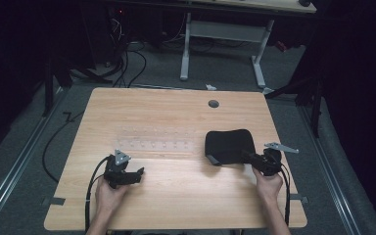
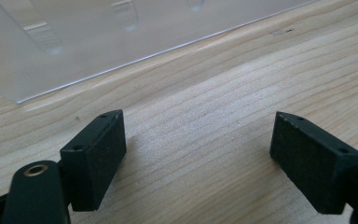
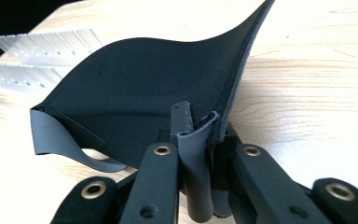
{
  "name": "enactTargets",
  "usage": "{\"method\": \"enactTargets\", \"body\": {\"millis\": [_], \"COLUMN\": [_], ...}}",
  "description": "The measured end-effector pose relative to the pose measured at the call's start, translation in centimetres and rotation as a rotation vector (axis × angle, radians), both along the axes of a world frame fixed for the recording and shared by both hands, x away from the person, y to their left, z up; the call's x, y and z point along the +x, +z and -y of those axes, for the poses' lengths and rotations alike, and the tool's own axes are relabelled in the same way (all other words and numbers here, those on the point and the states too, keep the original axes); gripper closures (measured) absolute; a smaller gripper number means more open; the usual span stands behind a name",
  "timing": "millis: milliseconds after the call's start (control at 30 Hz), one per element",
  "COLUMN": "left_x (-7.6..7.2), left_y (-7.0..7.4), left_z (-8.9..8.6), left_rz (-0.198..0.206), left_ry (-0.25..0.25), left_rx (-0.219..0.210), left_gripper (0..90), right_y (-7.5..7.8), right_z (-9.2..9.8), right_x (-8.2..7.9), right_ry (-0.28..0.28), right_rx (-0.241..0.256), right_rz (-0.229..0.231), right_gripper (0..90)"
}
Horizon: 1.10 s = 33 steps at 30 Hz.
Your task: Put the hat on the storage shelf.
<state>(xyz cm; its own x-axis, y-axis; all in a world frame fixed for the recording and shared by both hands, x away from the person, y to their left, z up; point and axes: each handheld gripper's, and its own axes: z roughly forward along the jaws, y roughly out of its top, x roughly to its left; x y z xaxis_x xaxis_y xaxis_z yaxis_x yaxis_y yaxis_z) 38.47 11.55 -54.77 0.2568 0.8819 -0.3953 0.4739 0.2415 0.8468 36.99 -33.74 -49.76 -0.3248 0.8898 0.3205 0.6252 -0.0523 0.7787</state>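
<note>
A black flexible mat lies on the wooden table at the right of centre. My right gripper is shut on the mat's near right edge; in the right gripper view the mat curls up from the jaws, pinched and folded at my right gripper. My left gripper rests on the table at the front left, jaws wide apart with bare wood between them at my left gripper. A clear plastic rack lies flat in the table's middle, and its clear edge lies just beyond the left jaws.
A round grey cable hole sits near the table's far edge. Behind the table stands a white desk frame with cables on the floor. Cables trail from both grippers off the front edge.
</note>
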Motion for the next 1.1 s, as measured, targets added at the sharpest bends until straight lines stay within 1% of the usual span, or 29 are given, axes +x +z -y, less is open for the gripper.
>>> {"method": "enactTargets", "body": {"millis": [167,300,433,500,533,600,667,700,733,800,867,900,933,967,1033,1067,1100], "left_x": [0.0,0.0,-0.1,-0.1,-0.3,-0.5,-0.8,-1.1,-1.3,-1.8,-2.1,-2.1,-2.3,-2.4,-2.6,-2.7,-2.7], "left_y": [0.0,0.0,0.0,0.1,0.3,0.6,1.0,1.5,1.7,2.3,2.8,2.8,3.0,3.2,3.6,4.0,4.0], "left_z": [0.0,0.1,0.0,-0.1,-0.1,-0.1,0.1,0.4,0.6,1.0,1.4,1.4,1.7,1.9,2.4,2.7,2.7], "left_rz": [0.000,-0.001,-0.001,0.001,0.018,0.037,0.047,0.057,0.068,0.089,0.098,0.098,0.099,0.099,0.109,0.120,0.120], "left_ry": [-0.001,0.002,-0.002,-0.001,0.002,-0.004,-0.022,-0.044,-0.057,-0.077,-0.101,-0.101,-0.119,-0.129,-0.152,-0.173,-0.173], "left_rx": [0.000,0.000,0.004,0.008,0.000,-0.015,-0.020,-0.034,-0.035,-0.057,-0.076,-0.076,-0.081,-0.082,-0.090,-0.116,-0.116], "left_gripper": [18.0,16.7,18.0,20.4,20.4,22.6,22.3,22.2,22.1,22.1,20.7,20.5,19.8,19.8,18.4,17.7,17.6], "right_y": [0.2,0.7,0.9,1.1,1.2,1.5,1.7,1.8,2.0,2.2,2.6,2.6,2.9,2.9,3.1,3.3,3.3], "right_z": [0.2,0.3,0.5,0.5,0.5,0.3,-0.1,-0.2,-0.4,-0.6,-0.9,-0.9,-1.3,-1.3,-1.6,-2.1,-2.1], "right_x": [-0.5,-1.1,-1.4,-1.6,-1.7,-2.1,-2.6,-2.8,-2.9,-3.1,-3.3,-3.3,-3.5,-3.5,-3.6,-3.8,-3.8], "right_ry": [0.001,0.018,0.024,0.026,0.028,0.034,0.055,0.060,0.066,0.084,0.100,0.100,0.119,0.119,0.142,0.159,0.159], "right_rx": [0.004,-0.005,0.006,0.011,0.014,0.019,0.021,0.026,0.027,0.022,0.028,0.028,0.033,0.033,0.034,0.034,0.034], "right_rz": [0.002,-0.002,-0.002,-0.003,-0.001,0.006,0.022,0.021,0.018,0.024,0.021,0.021,0.022,0.022,0.024,0.022,0.022], "right_gripper": [84.1,84.1,84.1,84.1,84.1,84.1,84.1,84.1,84.1,84.1,84.0,84.0,84.1,84.1,84.1,84.1,84.1]}}
